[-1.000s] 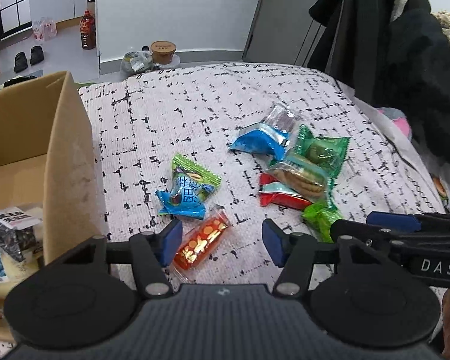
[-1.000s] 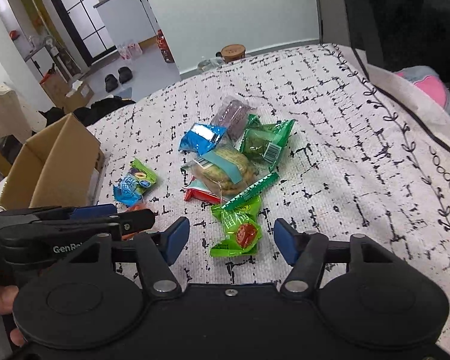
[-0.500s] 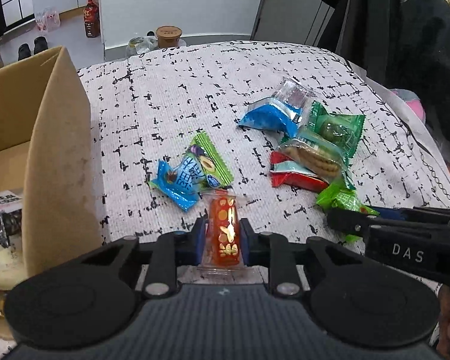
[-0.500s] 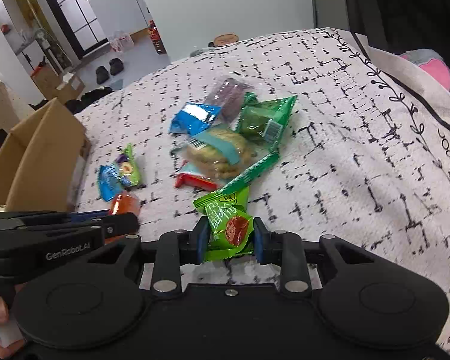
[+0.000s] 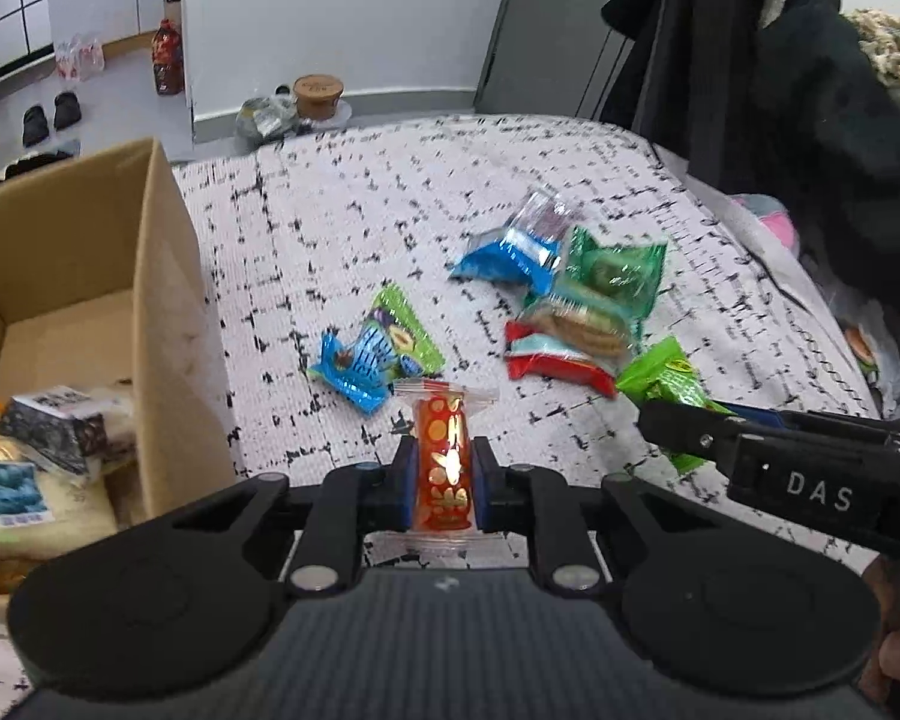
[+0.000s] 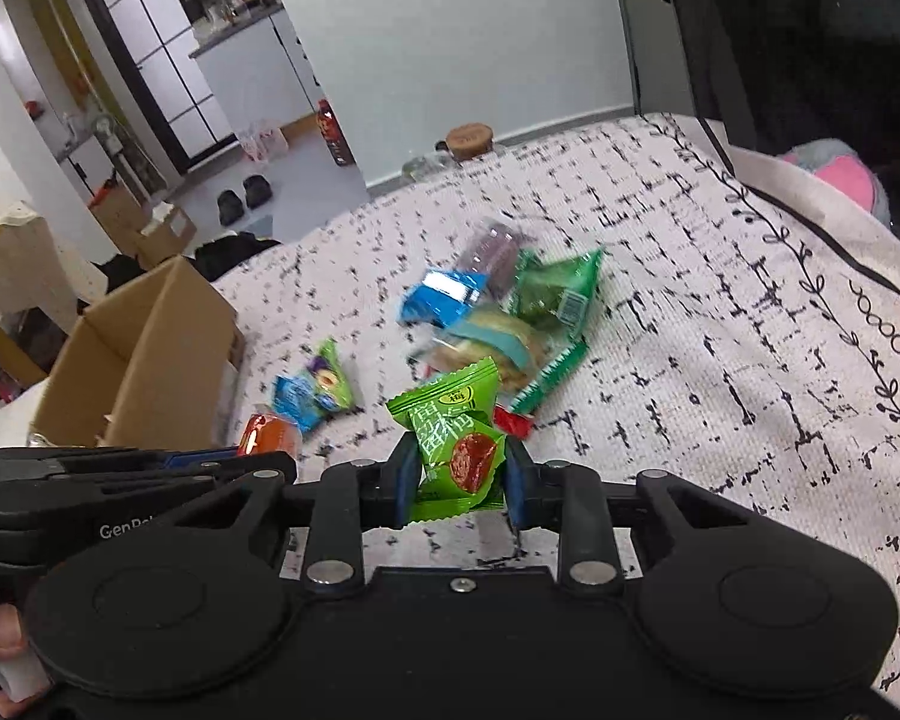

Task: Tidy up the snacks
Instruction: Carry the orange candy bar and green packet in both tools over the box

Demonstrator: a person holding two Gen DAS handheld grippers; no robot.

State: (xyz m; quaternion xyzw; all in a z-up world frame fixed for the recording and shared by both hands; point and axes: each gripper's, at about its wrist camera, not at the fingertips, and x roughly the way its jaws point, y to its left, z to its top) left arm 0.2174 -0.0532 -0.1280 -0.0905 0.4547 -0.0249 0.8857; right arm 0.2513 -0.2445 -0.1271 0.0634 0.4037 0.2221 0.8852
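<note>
Beside the cardboard box [image 5: 168, 312], loose snack packets [image 5: 576, 324] litter the bedspread [image 5: 342, 210].

A small orange-red clear-wrapped candy [image 5: 444, 462] stands on end, lifted just beside the open brown cardboard box [image 5: 150, 276]. A bright green crinkled snack packet with a red fruit picture [image 6: 456, 444] is raised farther from the box, while a heap of blue, green and red wrappers [image 5: 570, 306] and a lone blue-green packet [image 5: 375, 354] lie beyond.

A lived-in home: a bed [image 5: 390, 192] under a black-flecked white cover, slippers [image 5: 45, 114] on the floor, dark coats [image 5: 780, 90] hanging nearby, kitchen cabinets [image 6: 252, 60] beyond a glazed door.
</note>
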